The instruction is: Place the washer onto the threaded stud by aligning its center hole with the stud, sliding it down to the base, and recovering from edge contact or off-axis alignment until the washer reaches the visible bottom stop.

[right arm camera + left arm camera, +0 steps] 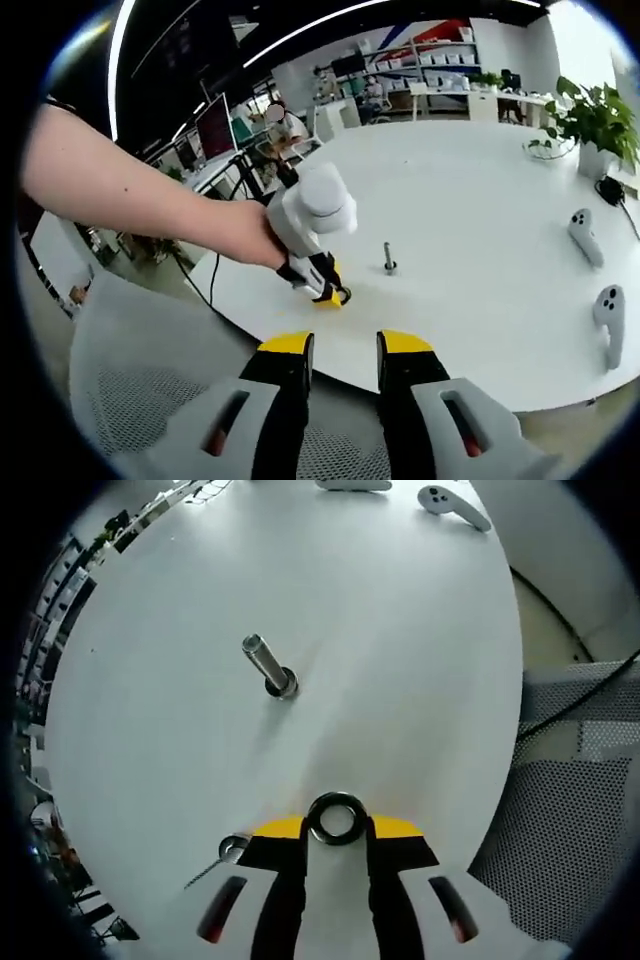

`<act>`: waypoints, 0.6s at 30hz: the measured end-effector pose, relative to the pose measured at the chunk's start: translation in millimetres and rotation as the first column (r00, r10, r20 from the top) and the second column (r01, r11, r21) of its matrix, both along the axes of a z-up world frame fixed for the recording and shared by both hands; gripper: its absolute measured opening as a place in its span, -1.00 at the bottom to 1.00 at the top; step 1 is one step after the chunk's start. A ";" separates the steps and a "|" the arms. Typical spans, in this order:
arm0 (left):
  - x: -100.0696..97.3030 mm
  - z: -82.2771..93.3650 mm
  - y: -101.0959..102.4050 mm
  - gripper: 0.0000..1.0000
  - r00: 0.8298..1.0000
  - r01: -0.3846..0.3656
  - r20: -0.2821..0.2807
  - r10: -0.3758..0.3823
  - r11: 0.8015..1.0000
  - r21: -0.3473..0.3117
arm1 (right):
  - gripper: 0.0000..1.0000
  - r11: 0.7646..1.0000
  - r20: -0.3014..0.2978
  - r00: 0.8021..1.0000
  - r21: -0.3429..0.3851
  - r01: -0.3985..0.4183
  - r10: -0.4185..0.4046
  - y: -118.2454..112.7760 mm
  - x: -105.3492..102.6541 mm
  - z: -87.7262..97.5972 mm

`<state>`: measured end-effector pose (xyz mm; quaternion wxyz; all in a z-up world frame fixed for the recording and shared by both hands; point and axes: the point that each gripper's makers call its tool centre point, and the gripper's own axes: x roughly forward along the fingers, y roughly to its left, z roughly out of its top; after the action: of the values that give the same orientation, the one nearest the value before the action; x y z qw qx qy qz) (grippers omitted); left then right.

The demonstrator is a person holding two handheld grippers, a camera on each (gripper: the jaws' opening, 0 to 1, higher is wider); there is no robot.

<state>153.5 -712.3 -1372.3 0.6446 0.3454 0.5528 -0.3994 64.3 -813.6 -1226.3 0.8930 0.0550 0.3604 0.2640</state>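
White tabletop point(420, 730) spreads ahead of both grippers in an open office. One left gripper point(337, 825) is clamped on the single washer point(336, 818), gripped by its rim between the jaw tips, hole facing the camera. One threaded stud point(268, 666) stands ahead and slightly left of it, well apart, leaning in this view. A second washer-like ring point(233, 847) lies just left of the jaws. The risk: approaching off-axis would make the washer's edge catch the stud tip and slip from the thin grip. One right gripper point(345, 350) hovers off the table edge, jaws apart and empty. Two white controllers point(585, 236) lie right of it.
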 end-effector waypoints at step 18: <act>2.7 2.8 3.1 -0.63 0.999 0.034 0.021 -0.033 0.999 -0.010 | -0.47 1.000 -0.002 1.000 0.014 0.022 -0.022 -2.7 0.5 -0.5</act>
<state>156.3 -709.2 -1369.5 0.6452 0.3554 0.5383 -0.4094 64.8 -816.3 -1226.8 0.8951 0.0655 0.3589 0.2564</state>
